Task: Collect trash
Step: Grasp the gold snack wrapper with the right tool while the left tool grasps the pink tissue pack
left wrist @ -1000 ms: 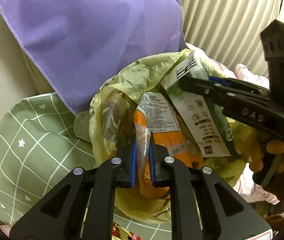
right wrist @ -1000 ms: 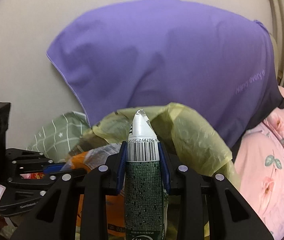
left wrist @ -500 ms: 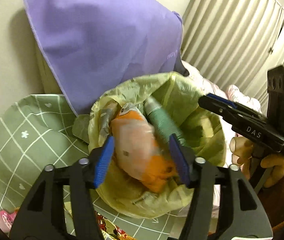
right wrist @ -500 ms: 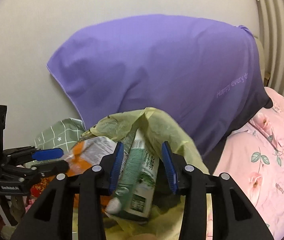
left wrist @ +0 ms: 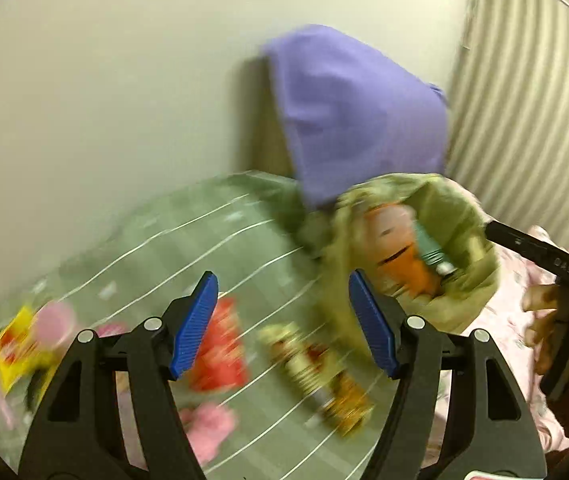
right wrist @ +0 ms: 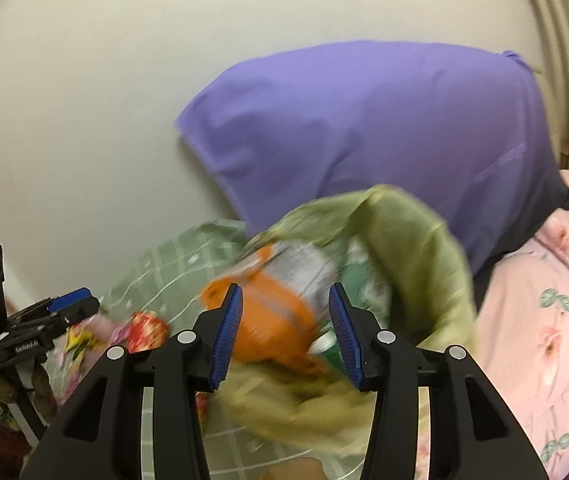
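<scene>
Left wrist view is showing the yellow-green trash bag (left wrist: 460,216) holding an orange packet (left wrist: 400,256) and a green tube (left wrist: 428,246). Only it is catching loose wrappers (left wrist: 220,344) lying on the green checked sheet (left wrist: 188,240). Both the left gripper (left wrist: 284,322) and right gripper (right wrist: 284,330) have just been opening, released, gripping nothing.

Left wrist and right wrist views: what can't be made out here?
- Left wrist: loose red and yellow wrappers on the green checked sheet; motion blur smears shapes and print.
- Right wrist: orange packet inside the yellow-green plastic bag; blurred label, lower part behind the open right gripper.
- Bag bottom: hidden by its folds.
</scene>
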A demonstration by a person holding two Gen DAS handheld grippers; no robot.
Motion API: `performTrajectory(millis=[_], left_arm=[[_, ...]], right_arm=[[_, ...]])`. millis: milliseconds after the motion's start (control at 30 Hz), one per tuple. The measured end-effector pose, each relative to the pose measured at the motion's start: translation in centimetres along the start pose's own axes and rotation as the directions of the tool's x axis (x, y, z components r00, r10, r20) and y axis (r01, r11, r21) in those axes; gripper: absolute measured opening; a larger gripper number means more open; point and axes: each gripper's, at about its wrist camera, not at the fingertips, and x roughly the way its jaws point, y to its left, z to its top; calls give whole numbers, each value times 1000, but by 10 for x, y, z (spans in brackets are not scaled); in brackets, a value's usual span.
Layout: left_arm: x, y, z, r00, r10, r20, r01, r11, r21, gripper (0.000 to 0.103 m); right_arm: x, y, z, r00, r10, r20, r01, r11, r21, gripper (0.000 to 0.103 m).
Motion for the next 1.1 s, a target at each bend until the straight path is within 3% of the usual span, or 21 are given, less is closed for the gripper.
performTrajectory(millis=[167, 367, 533, 733, 833, 900, 967, 1067, 1100], left_arm=[[-46, 56, -48, 989, 145, 10, -143, 982, -127, 64], [-85, 107, -112, 956, 291, -26, -287, 921, -263, 65], [-88, 122, -152, 962, 255, -94, -272, 913, -305, 65], [-72, 120, -166, 969, 199, -147, -235, 925, -297, 65], [-63, 123, -167, 957, 228, -181, -272, 922, -275, 65], [-62, 131, -168, 953, 236, -192, -287, 905, -313, 65], [-62, 137, -172, 953, 228, -199, -288, 885, -366, 59], [-57, 140, -178, 946, 224, -236, -304, 867, -396, 36], [-56, 140, -179, 944, 224, -244, -309, 862, -403, 22]], right_arm=[[3, 43, -24, 999, 16, -46, -22, 990, -137, 43], [9, 72, -50, 994, 46, -104, -64, 982, -180, 43], [22, 90, -74, 984, 63, -167, -99, 971, -216, 43], [43, 103, -96, 974, 70, -217, -120, 966, -228, 43], [50, 104, -105, 968, 66, -243, -121, 968, -220, 43], [53, 104, -112, 964, 61, -257, -119, 969, -218, 43], [56, 104, -117, 964, 52, -261, -113, 968, -226, 43], [61, 104, -122, 962, 40, -271, -107, 965, -238, 43], [62, 104, -123, 962, 38, -272, -106, 965, -241, 43]])
